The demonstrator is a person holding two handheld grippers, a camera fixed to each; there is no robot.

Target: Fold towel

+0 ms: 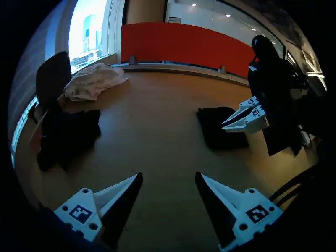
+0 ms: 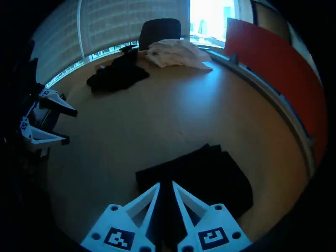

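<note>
Left gripper [image 1: 169, 174] spread wide over bare table [image 1: 168, 126], we judge idle; right gripper [image 2: 166, 185] nearly pressed together at dark towel [image 2: 218, 176] edge, pinch unconfirmed, presumably for folding.

I had the left gripper [image 1: 168, 180] spread wide; the right gripper [image 2: 166, 189], at its 3 o'clock, sat pinched nearly closed.

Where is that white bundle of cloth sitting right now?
The white bundle lies on the table by the window, upper left in the left gripper view, beside the dark chair and a dark cloth heap.
</note>
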